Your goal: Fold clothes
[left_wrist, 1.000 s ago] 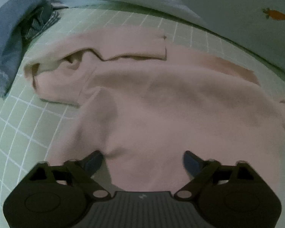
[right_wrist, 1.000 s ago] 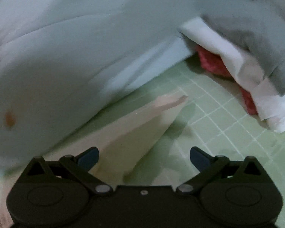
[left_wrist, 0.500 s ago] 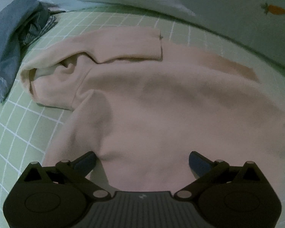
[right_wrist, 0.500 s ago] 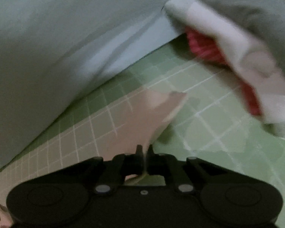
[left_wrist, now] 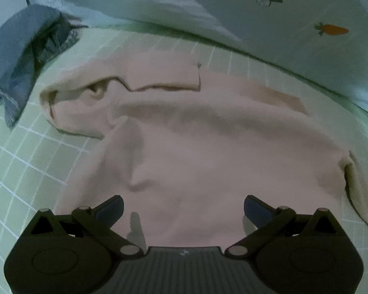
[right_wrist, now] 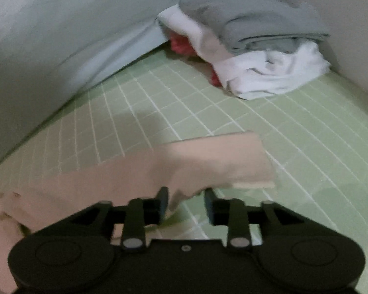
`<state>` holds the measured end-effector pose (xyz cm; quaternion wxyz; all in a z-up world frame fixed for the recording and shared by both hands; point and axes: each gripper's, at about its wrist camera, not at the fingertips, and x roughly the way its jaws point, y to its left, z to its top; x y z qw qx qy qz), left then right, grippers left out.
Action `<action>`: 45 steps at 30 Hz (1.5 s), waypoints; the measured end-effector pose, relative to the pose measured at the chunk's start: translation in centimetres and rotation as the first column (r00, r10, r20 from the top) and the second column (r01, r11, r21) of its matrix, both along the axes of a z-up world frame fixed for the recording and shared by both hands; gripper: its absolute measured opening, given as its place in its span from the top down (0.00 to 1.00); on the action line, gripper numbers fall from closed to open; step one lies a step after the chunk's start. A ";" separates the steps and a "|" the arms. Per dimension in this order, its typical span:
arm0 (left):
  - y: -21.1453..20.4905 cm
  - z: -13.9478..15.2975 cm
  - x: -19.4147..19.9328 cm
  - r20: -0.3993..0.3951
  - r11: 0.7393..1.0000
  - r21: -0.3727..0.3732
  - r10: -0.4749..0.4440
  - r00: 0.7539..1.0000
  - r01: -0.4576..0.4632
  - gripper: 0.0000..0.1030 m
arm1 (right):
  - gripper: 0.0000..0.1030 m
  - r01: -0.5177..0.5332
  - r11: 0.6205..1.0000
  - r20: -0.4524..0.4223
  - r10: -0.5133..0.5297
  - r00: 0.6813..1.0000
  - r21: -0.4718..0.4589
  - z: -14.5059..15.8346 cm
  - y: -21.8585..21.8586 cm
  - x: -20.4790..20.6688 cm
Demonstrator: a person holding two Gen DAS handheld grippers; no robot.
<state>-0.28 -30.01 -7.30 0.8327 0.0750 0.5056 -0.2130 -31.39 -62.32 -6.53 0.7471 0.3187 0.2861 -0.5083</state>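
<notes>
Pink fleece fills most of what I see past my left gripper: the pink sweater lies spread on the green checked bed sheet, its body directly ahead of and beneath the fingers, one sleeve folded back across the top edge farther ahead. My left gripper is released, jaws spread wide, nothing between them, hanging just above the fabric. Ahead and to the left of it a crumpled blue denim garment sits well apart from the sweater, and a pale quilt with a carrot print runs along the far side. On my right gripper, the jaws have just been opening after a pinch; they now stand partly apart, and a ragged edge of the sweater's other sleeve hangs in the gap between them, though blur keeps me from telling whether a pad touches it. That sleeve stretches ahead and to the left of the gripper, flat on the sheet. Far ahead and to the right lies a pile of clothes, a grey piece over a white one, with something red showing beneath.
</notes>
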 end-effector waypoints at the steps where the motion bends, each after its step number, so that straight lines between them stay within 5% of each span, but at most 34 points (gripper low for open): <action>1: 0.1 0.2 -0.1 0.009 1.000 -0.001 0.001 1.000 -0.001 0.00 | 0.52 0.027 0.999 0.016 -0.027 1.000 -0.017 0.4 0.2 -0.6; 6: 0.4 0.2 -0.2 0.000 1.000 -0.001 0.019 1.000 -0.019 0.00 | 0.21 0.118 0.990 0.007 -0.118 0.993 -0.074 0.9 -1.7 -1.4; 12: 0.3 0.8 -0.6 0.026 1.000 0.001 0.013 1.000 -0.013 0.00 | 0.20 0.168 0.986 -0.060 -0.167 0.984 0.010 -2.2 -6.2 -1.9; 16: 0.3 1.1 -0.7 0.037 1.000 0.000 0.021 0.999 -0.021 0.00 | 0.31 0.154 0.988 -0.033 -0.153 0.988 0.028 -2.9 -6.6 -2.2; 19: 0.3 1.4 -0.8 0.040 1.000 -0.005 0.023 0.999 -0.023 0.00 | 0.82 0.113 0.994 -0.100 -0.113 0.989 -0.003 -2.8 -5.7 -2.0; 21: 0.5 1.7 -1.1 0.044 1.000 -0.012 0.018 0.999 -0.017 0.00 | 0.93 0.113 0.994 -0.075 -0.112 0.991 0.008 -2.8 -5.2 -3.0; 24: 1.4 2.1 -1.9 0.052 1.000 -0.023 0.017 0.999 -0.016 0.00 | 0.95 0.137 0.990 -0.032 -0.136 0.990 0.035 -3.0 -3.8 -4.9; 39: 7.4 1.4 -3.5 0.010 0.999 0.032 -0.009 1.000 0.009 0.00 | 0.94 0.101 0.990 -0.086 -0.093 0.992 0.097 -2.9 7.2 -8.9; 45: 9.8 1.3 -2.1 0.026 0.999 0.052 0.009 1.000 -0.010 0.00 | 0.68 0.120 0.992 -0.158 -0.112 0.981 0.043 -1.7 7.5 -6.9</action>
